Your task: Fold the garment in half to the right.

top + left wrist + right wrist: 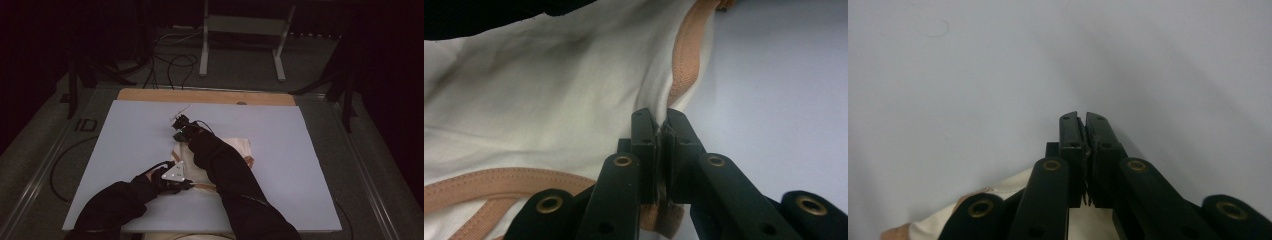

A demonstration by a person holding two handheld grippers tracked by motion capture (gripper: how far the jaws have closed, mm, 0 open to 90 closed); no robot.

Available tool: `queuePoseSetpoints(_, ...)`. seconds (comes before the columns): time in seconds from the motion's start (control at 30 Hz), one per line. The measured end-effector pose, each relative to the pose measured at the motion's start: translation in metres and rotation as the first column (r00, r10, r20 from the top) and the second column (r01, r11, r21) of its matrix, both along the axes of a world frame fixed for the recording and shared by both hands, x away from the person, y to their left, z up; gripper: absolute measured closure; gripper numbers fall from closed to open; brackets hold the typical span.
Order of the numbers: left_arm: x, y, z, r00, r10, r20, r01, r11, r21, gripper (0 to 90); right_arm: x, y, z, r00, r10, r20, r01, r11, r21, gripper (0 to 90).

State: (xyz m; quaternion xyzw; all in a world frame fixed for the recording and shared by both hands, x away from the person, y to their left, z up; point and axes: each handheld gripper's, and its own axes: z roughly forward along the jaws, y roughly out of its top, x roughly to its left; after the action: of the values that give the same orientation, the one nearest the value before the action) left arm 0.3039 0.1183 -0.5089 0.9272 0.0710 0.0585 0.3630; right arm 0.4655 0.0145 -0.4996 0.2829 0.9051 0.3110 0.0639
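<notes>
So the cream garment (235,150) with tan trim lies crumpled mid-desk (125,150), mostly under my right forearm. My left tongs (659,122) are clamped on its trimmed edge at the near-left side. My right tongs (1082,120) are pressed closed at the far corner, cloth underneath them, can't tell if pinched. Loads of open desk beyond and to both sides for spreading.

The left gripper (187,184) sits near with jaws pressed together, while the black-sleeved right arm (235,180) stretches far, its right gripper (176,120) likewise closed.
</notes>
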Motion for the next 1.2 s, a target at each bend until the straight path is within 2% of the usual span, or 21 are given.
queuePoseSetpoints(0.43, -0.002, -0.004, 0.009, 0.9996, -0.024, 0.017, 0.023, 0.9995, 0.023, 86.0, -0.007, -0.013, 0.018, 0.9995, 0.002, 0.031, -0.003, 1.000, 0.020, 87.8)
queuePoseSetpoints(0.6, -0.003, -0.006, 0.013, 0.9993, -0.031, 0.022, 0.030, 0.9991, 0.029, 86.1, -0.010, -0.019, 0.023, 0.9996, 0.002, 0.030, -0.003, 1.000, 0.026, 87.8)
queuePoseSetpoints(0.97, -0.001, -0.012, 0.021, 0.9983, -0.052, 0.027, 0.051, 0.9970, 0.058, 86.1, -0.014, -0.035, 0.035, 0.9993, -0.006, 0.038, 0.004, 0.999, 0.048, 87.9)
queuePoseSetpoints(1.2, -0.001, -0.016, 0.028, 0.9961, -0.075, 0.046, 0.071, 0.9937, 0.087, 86.0, -0.016, -0.047, 0.040, 0.9986, -0.019, 0.049, 0.016, 0.999, 0.052, 87.9)
